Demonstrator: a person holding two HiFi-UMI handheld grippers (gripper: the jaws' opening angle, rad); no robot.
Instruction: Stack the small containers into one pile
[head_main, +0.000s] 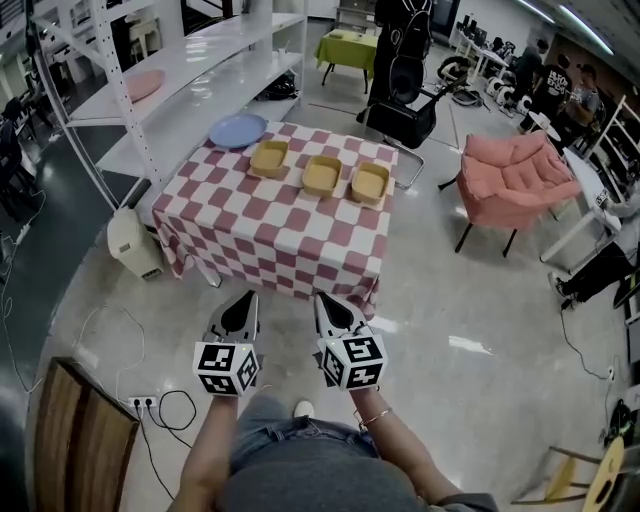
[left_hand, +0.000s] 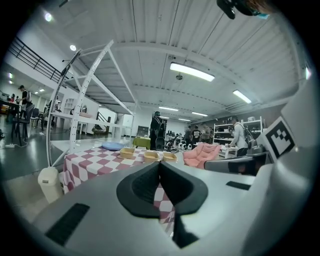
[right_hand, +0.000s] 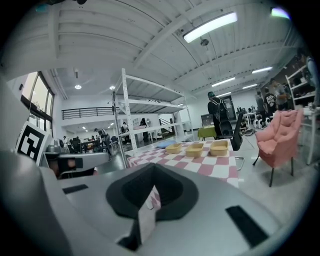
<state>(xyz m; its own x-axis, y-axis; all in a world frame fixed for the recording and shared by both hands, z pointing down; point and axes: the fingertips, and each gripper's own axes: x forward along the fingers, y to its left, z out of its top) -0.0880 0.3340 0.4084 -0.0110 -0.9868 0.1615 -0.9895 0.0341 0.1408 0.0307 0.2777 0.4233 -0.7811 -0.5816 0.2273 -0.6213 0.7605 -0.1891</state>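
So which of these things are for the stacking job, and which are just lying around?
For the job:
- left container, middle container, right container, standing apart on the checked table
- left gripper and right gripper, both shut and empty

Just lying about:
- blue plate
- pink armchair
- black office chair
- white bin
- wooden chair

Left gripper (left_hand: 160, 164) closed (empty); containers (left_hand: 151, 156) on table (left_hand: 92, 161).

A table (head_main: 270, 235) under a red-and-white checked cloth carries a blue plate (head_main: 238, 130) at one far corner and, in a row just right of that plate, three yellow containers (head_main: 322, 174), each apart.
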